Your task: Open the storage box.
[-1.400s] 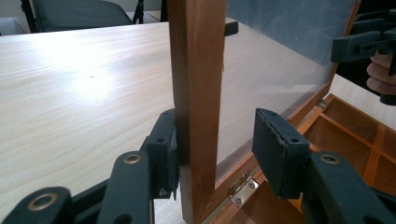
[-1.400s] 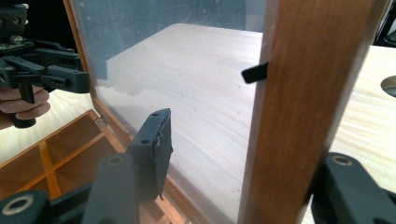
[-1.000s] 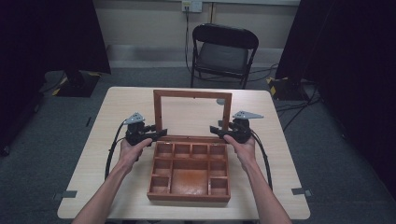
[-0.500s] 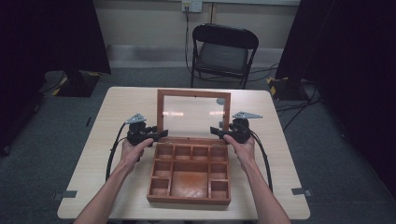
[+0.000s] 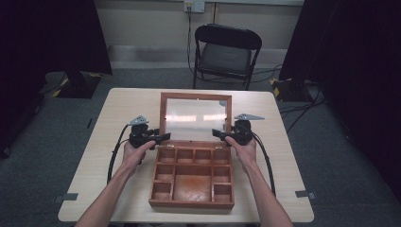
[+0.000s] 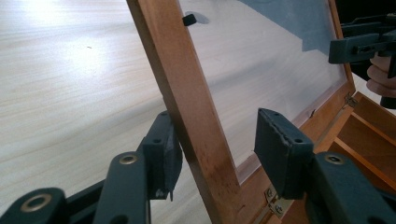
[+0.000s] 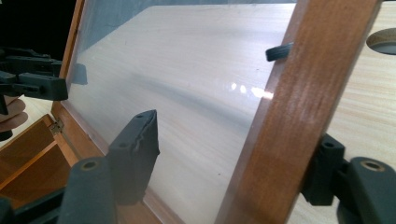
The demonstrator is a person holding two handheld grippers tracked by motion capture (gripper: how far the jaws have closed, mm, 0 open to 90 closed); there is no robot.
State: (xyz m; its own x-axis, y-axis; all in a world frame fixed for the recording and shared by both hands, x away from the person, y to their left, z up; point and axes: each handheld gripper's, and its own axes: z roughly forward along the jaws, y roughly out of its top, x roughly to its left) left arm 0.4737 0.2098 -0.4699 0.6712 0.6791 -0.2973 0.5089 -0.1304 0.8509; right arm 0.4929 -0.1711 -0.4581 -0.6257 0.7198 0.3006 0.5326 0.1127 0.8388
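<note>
the wooden box [image 5: 191, 177] sits in the middle of the table [image 5: 94, 156] with its glass lid [image 5: 196, 116] raised and leaning back. the left gripper [image 5: 163, 137] has just been opening, with the lid's left frame rail [image 6: 187, 107] between its jaws, outer pad touching, inner pad clear. the right gripper [image 5: 216, 134] has also just been opening, straddling the right rail [image 7: 285, 112], inner pad well off the glass.

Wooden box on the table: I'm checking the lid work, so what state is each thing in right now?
Wooden box: open, compartments empty.
Glass lid: raised, leaning back on its hinges.
Left gripper: open, jaws either side of the lid's frame, just been opening.
Right gripper: open, astride the opposite frame edge, just been opening.
Folding chair: unfolded, unoccupied.
</note>
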